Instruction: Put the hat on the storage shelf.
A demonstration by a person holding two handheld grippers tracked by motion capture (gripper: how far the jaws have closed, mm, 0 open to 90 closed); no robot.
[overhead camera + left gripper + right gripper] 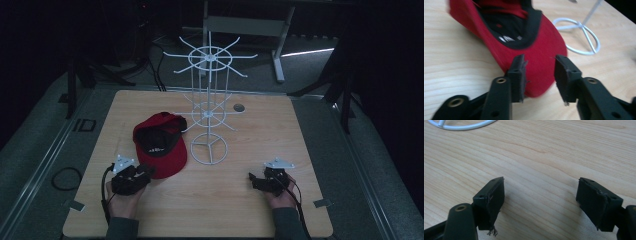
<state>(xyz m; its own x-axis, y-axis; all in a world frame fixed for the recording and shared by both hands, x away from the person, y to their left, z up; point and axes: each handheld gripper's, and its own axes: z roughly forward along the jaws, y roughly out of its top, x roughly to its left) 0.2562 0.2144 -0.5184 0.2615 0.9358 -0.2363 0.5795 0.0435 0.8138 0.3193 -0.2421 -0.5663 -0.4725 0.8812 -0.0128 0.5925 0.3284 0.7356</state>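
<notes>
A red cap (160, 145) with a black lining lies upside down on the wooden table (240, 210), left of a white wire rack (210, 100). My left gripper (145, 172) sits at the cap's near edge. In the left gripper view its jaws (540, 62) stand apart with the red brim (541, 50) lying between and under them, and the pads do not press on it. My right gripper (252, 179) rests at the front right. In its own view my right gripper (540, 187) is open wide over bare wood.
The rack's round base ring (579, 37) stands just right of the cap, and its edge (461, 125) lies ahead of the right gripper. A small round hole (239, 107) sits in the table behind the rack. A black cable loop (65, 178) lies off the table's left side.
</notes>
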